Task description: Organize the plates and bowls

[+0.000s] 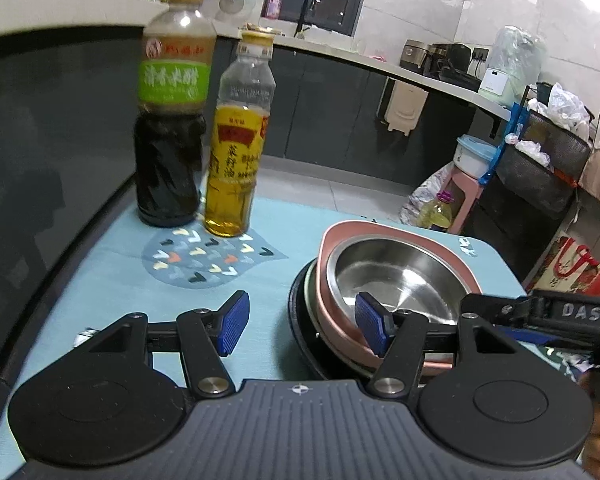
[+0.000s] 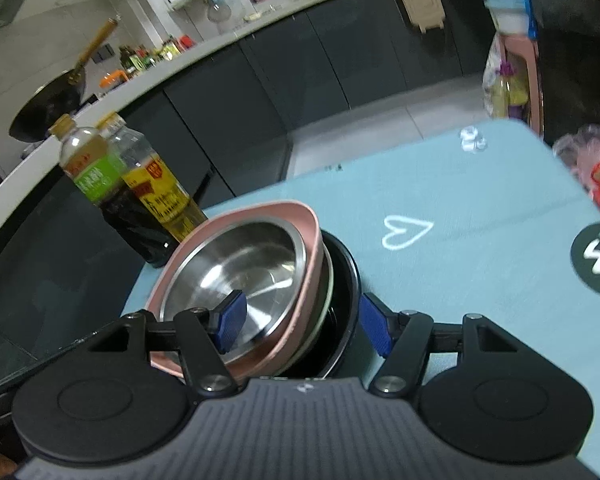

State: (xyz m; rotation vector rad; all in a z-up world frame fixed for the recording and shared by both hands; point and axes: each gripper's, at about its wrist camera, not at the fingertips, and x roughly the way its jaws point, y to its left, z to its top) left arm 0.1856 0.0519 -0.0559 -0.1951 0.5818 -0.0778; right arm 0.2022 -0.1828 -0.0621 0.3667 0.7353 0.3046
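Hovering with both grippers' fingers apart at the lower centre, left gripper (image 1: 306, 326) and right gripper (image 2: 302, 326), we risk tipping the tilted steel bowl (image 2: 236, 268) off the stack.

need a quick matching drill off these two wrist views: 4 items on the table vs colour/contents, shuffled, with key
Items:
1. steel bowl
2. pink dish
3. green-label bottle
4. yellow-label bottle

Descriptions:
A. holds dark liquid
B. sits directly under the shiny bowl in the stack
C. holds golden liquid
D. top of the stack, empty

Pairs: 1-D, 2-B, 3-A, 4-C
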